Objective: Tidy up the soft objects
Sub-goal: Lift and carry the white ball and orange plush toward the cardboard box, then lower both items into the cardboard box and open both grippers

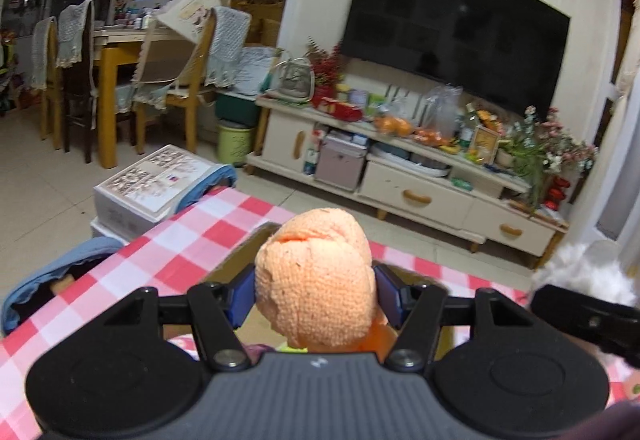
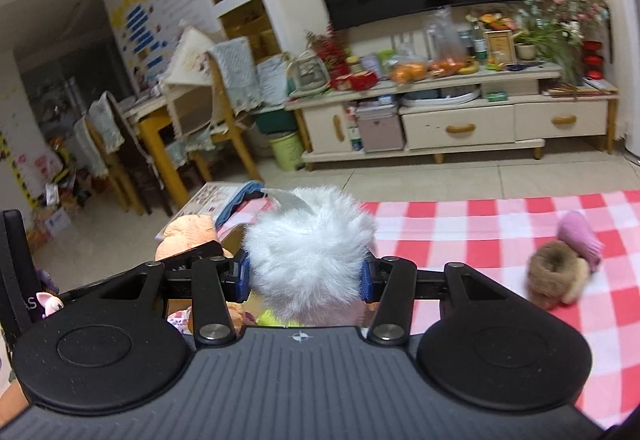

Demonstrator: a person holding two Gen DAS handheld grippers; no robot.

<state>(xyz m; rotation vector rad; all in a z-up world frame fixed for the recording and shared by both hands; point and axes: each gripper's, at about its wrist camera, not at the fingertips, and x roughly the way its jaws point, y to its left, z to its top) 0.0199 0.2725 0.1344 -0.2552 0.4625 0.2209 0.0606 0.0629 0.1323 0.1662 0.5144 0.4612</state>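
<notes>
Only "AS" (partial) legible beside right gripper (image 2: pixel 306 276).

A dark television (image 1: pixel 456 24) hangs above a cluttered cream cabinet (image 1: pixel 416 196). Wooden chairs (image 1: pixel 192 68) with knitted covers surround a yellow table (image 1: pixel 116 52). A green bin (image 2: pixel 287 150) stands nearby.

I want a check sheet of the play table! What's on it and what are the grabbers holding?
Surface: red-and-white checked tablecloth.
Job's things: orange knitted soft toy; fluffy white plush ball; brown furry ring beside a pink knitted piece on the cloth.
Clutter: nothing seen on the cloth.
Grippers: left gripper clamps the orange toy; right gripper clamps the white ball.
Cables: nothing seen.
Surroundings: black television, cream cabinet.
</notes>
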